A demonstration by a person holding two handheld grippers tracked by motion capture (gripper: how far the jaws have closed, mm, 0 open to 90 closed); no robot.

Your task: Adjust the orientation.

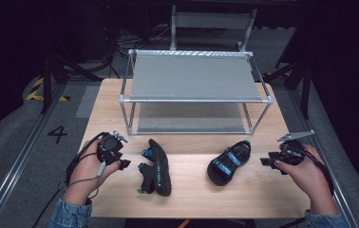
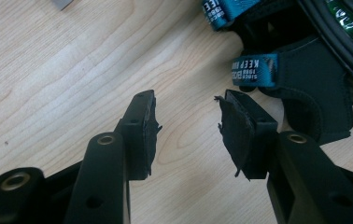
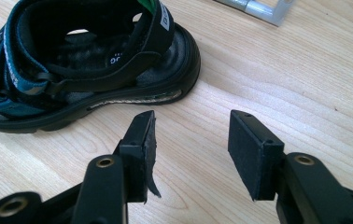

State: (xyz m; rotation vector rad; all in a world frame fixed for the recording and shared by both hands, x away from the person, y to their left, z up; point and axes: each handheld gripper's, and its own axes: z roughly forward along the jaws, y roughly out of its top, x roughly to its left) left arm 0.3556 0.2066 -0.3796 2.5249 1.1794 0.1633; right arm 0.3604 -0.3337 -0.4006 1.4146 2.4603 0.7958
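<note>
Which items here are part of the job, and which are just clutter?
In play:
- sandal on its side, by the left gripper
- upright sandal, by the right gripper
- two-tier metal rack, likely where they go

Lying about:
- grey chair behind the table

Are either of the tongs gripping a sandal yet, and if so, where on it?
No. The left tongs and right tongs are both open over bare table, each just short of its sandal: the tipped one and the upright one.
</note>
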